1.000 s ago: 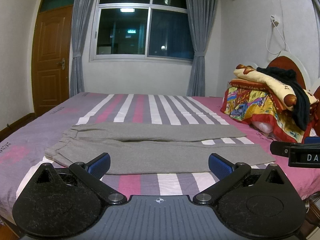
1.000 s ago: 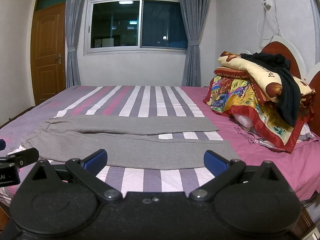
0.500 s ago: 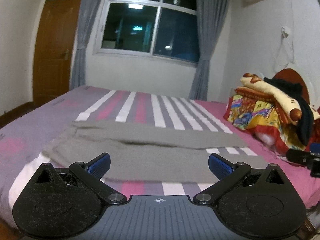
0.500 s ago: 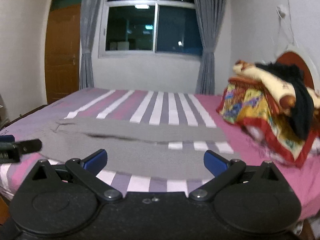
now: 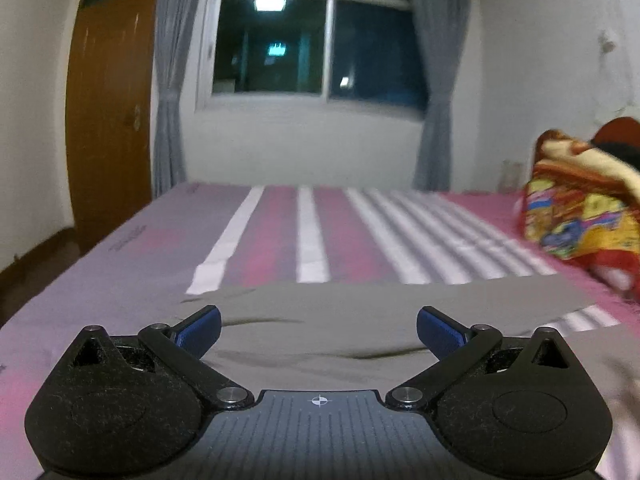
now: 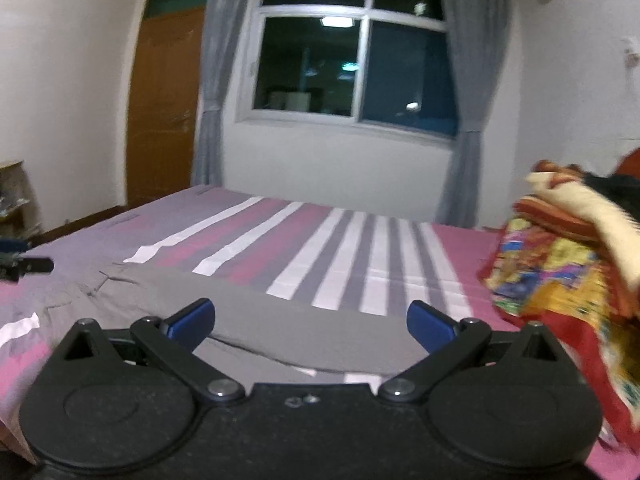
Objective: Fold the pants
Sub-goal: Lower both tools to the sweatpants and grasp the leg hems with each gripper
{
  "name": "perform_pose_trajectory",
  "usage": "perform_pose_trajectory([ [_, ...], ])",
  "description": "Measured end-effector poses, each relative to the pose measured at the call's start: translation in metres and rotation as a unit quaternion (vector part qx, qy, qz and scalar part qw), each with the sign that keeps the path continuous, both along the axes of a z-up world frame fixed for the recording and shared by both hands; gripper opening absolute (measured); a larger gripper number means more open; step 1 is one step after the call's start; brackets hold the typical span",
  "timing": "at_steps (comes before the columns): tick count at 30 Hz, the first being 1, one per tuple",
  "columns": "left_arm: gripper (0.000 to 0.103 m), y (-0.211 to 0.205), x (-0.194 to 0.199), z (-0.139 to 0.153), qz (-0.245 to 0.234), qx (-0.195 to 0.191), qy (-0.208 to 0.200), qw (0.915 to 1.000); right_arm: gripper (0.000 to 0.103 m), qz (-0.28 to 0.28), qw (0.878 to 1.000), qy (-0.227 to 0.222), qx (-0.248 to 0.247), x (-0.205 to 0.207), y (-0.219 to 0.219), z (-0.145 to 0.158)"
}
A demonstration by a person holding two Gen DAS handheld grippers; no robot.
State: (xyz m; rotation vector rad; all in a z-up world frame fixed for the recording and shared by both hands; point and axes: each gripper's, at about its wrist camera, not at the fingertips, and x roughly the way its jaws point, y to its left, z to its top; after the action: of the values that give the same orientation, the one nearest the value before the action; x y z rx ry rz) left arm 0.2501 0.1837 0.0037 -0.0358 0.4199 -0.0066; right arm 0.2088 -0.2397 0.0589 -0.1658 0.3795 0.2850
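2 open claws over pants

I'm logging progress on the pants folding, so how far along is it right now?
Barely started. Done: the grey pants lie spread flat on the striped bed, legs apart. In hand: nothing; the left gripper and right gripper are both open, low over the fabric. Left: every fold, since no part is turned over.

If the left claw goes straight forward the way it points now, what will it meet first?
Most likely the grey pants, which lie flat on the striped bed directly between and ahead of the open left claw. The claw seems low and near the fabric, but depth is hard to judge in this blurred fisheye view.
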Motion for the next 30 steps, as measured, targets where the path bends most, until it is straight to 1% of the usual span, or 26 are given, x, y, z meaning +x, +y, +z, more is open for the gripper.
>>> perform_pose_trajectory([
  [1,0.103,0.013,0.022,-0.004,-0.003,0.004,0.013,0.9999,0.085,0.012,1.0,0.006,0.0,0.017,0.004,-0.005],
  [3,0.102,0.036,0.062,-0.012,0.003,0.021,0.035,0.9992,0.075,0.033,0.999,0.022,-0.001,0.06,0.012,-0.017],
  [4,0.09,0.049,0.086,-0.018,0.005,0.038,0.043,0.9983,0.075,0.046,0.999,0.027,0.001,0.08,0.017,-0.023],
  [5,0.055,0.061,0.106,-0.023,0.006,0.048,0.058,0.9971,0.074,0.064,0.997,0.036,0.004,0.102,0.022,-0.031],
  [6,0.04,0.07,0.125,-0.029,0.006,0.053,0.077,0.9956,0.072,0.078,0.996,0.043,0.004,0.124,0.028,-0.038],
  [7,0.036,0.084,0.146,-0.036,0.007,0.046,0.094,0.9945,0.066,0.088,0.995,0.048,0.001,0.144,0.033,-0.046],
  [8,0.038,0.099,0.167,-0.045,0.008,0.039,0.103,0.9938,0.064,0.099,0.994,0.052,-0.002,0.16,0.041,-0.053],
  [9,0.045,0.105,0.18,-0.051,0.013,0.04,0.113,0.9927,0.064,0.112,0.992,0.06,-0.005,0.182,0.047,-0.063],
  [10,0.073,0.114,0.198,-0.06,0.016,0.042,0.123,0.9914,0.064,0.121,0.99,0.068,-0.007,0.202,0.048,-0.072],
  [11,0.094,0.121,0.211,-0.068,0.018,0.044,0.127,0.9907,0.063,0.132,0.988,0.079,-0.007,0.223,0.051,-0.081],
  [12,0.095,0.127,0.226,-0.078,0.017,0.049,0.136,0.9894,0.059,0.143,0.985,0.091,-0.011,0.244,0.054,-0.093],
  [13,0.095,0.132,0.238,-0.087,0.018,0.056,0.146,0.9876,0.052,0.149,0.984,0.099,-0.021,0.259,0.057,-0.103],
  [14,0.095,0.136,0.248,-0.096,0.014,0.06,0.157,0.9856,0.049,0.153,0.982,0.111,-0.033,0.276,0.061,-0.114],
  [15,0.094,0.138,0.258,-0.105,0.012,0.067,0.167,0.9837,0.046,0.155,0.98,0.121,-0.038,0.288,0.065,-0.123],
  [17,0.093,0.144,0.277,-0.124,-0.003,0.078,0.189,0.9789,0.045,0.164,0.976,0.134,-0.047,0.311,0.071,-0.14],
  [18,0.091,0.146,0.288,-0.133,-0.011,0.08,0.198,0.9768,0.045,0.169,0.974,0.14,-0.049,0.319,0.072,-0.146],
  [19,0.085,0.147,0.292,-0.138,-0.024,0.07,0.208,0.9753,0.044,0.177,0.972,0.147,-0.048,0.328,0.074,-0.152],
  [20,0.083,0.147,0.299,-0.144,-0.036,0.058,0.218,0.9737,0.044,0.184,0.969,0.155,-0.049,0.336,0.075,-0.158],
  [22,0.083,0.151,0.31,-0.153,-0.051,0.038,0.222,0.973,0.045,0.201,0.963,0.169,-0.06,0.349,0.079,-0.169],
  [24,0.083,0.157,0.318,-0.159,-0.063,0.017,0.225,0.9721,0.045,0.222,0.952,0.198,-0.07,0.365,0.081,-0.18],
  [25,0.082,0.161,0.321,-0.16,-0.07,0.006,0.227,0.9714,0.047,0.226,0.948,0.207,-0.086,0.369,0.083,-0.185],
  [26,0.08,0.164,0.322,-0.161,-0.075,0.002,0.227,0.9709,0.047,0.232,0.943,0.216,-0.098,0.371,0.083,-0.19],
  [28,0.072,0.166,0.326,-0.163,-0.08,-0.012,0.229,0.9701,0.048,0.243,0.937,0.235,-0.087,0.376,0.079,-0.191],
  [30,0.065,0.167,0.328,-0.164,-0.082,-0.017,0.233,0.969,0.048,0.255,0.931,0.245,-0.088,0.378,0.077,-0.191],
])
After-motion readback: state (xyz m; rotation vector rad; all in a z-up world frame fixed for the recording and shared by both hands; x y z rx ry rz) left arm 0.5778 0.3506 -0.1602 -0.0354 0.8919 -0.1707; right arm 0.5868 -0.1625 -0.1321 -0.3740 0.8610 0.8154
